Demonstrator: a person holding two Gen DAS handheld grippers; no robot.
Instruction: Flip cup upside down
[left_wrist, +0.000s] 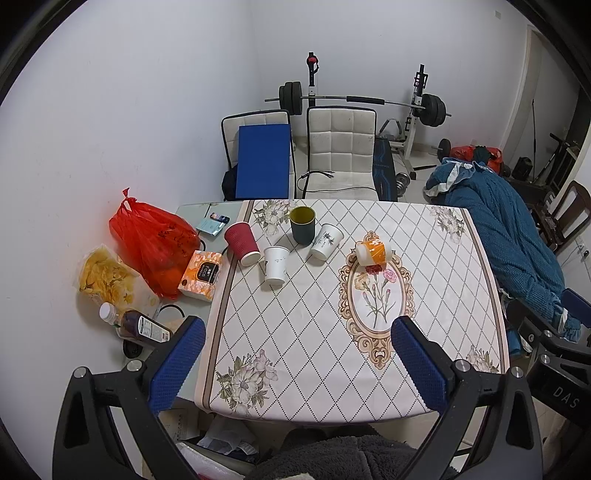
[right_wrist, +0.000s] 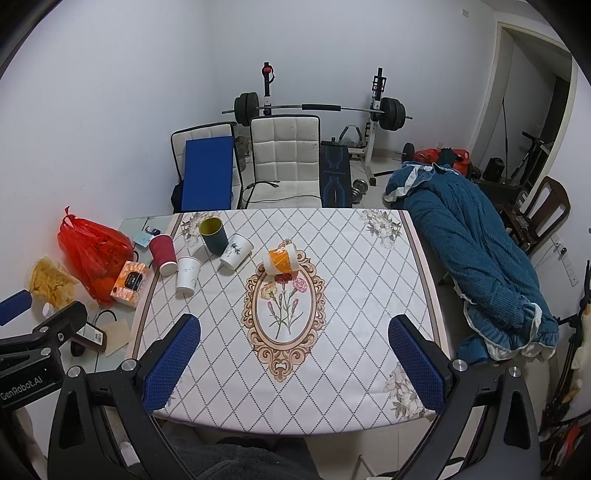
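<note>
An orange-and-white paper cup (left_wrist: 371, 253) lies on its side at the top of the oval flower motif; it also shows in the right wrist view (right_wrist: 280, 259). To its left stand a dark green cup (left_wrist: 302, 224), upright with its mouth up, and three cups upside down: a white leaf-print cup (left_wrist: 327, 242), a plain white cup (left_wrist: 275, 264) and a red ribbed cup (left_wrist: 242, 242). My left gripper (left_wrist: 295, 363) is open and empty above the table's near edge. My right gripper (right_wrist: 295, 363) is open and empty there too. Both are well short of the cups.
The table (left_wrist: 295, 332) has a diamond-pattern cloth. On its left strip lie a red plastic bag (left_wrist: 155, 240), an orange tissue box (left_wrist: 202, 275), a chips bag (left_wrist: 103, 277) and a bottle (left_wrist: 140, 325). A blue quilted garment (right_wrist: 480, 251) lies at the right. Chairs (left_wrist: 340, 147) stand behind.
</note>
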